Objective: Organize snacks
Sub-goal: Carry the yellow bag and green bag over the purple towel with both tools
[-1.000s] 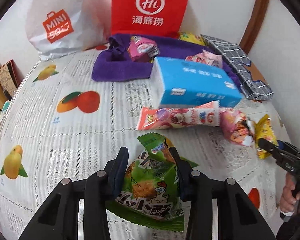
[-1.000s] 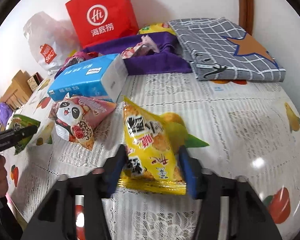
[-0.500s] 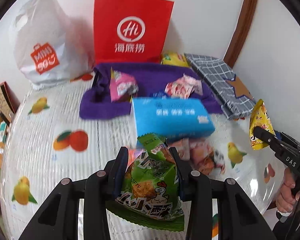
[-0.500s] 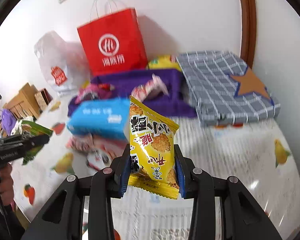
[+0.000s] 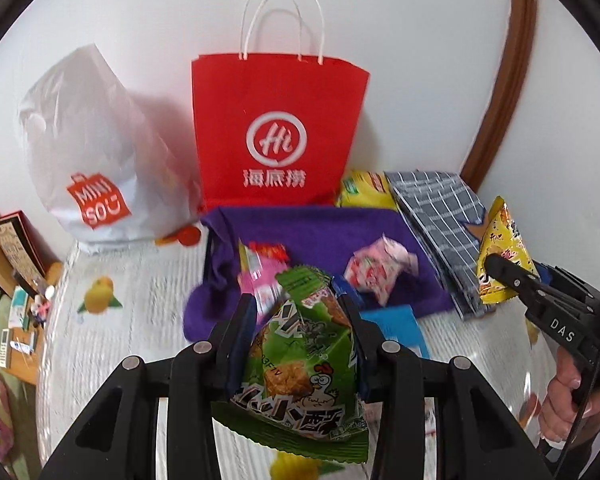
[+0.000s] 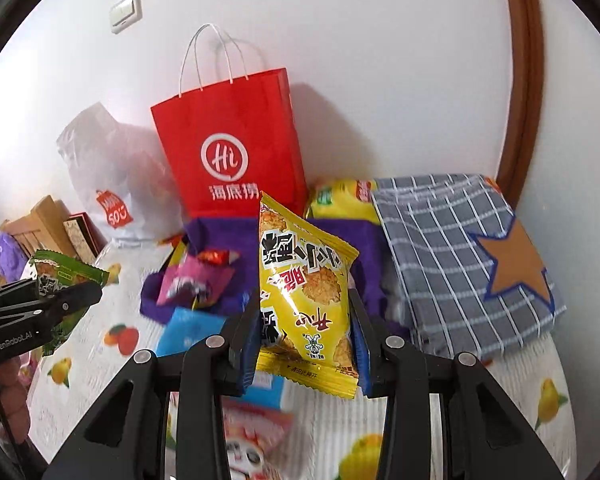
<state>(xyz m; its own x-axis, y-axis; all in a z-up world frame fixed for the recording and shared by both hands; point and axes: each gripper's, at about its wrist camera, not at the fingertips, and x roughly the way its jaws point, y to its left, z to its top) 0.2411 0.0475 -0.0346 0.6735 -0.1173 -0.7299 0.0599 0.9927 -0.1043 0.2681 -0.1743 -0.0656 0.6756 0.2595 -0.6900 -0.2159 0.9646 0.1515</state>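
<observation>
My left gripper (image 5: pixel 298 316) is shut on a green snack packet (image 5: pixel 300 364) and holds it up in the air above the table. My right gripper (image 6: pixel 306 316) is shut on a yellow snack packet (image 6: pixel 304 300), also lifted. Each gripper shows in the other's view: the right one with the yellow packet (image 5: pixel 504 252) at the right edge, the left one with the green packet (image 6: pixel 66 274) at the left edge. Ahead stands a red paper bag (image 5: pixel 276 132) with white handles, behind a purple cloth (image 5: pixel 324 232) holding pink snack packets (image 5: pixel 380 272).
A white plastic bag (image 5: pixel 88 160) stands left of the red bag. A grey checked cloth bag (image 6: pixel 460 256) lies at the right, a yellow packet (image 6: pixel 340 200) behind the cloth. A blue tissue pack (image 5: pixel 396 328) and a panda snack (image 6: pixel 248 444) lie on the fruit-print tablecloth (image 5: pixel 112 300).
Both grippers have risen higher off the table with their packets and tilted up toward the red bag; the table items now sit lower in both views.
</observation>
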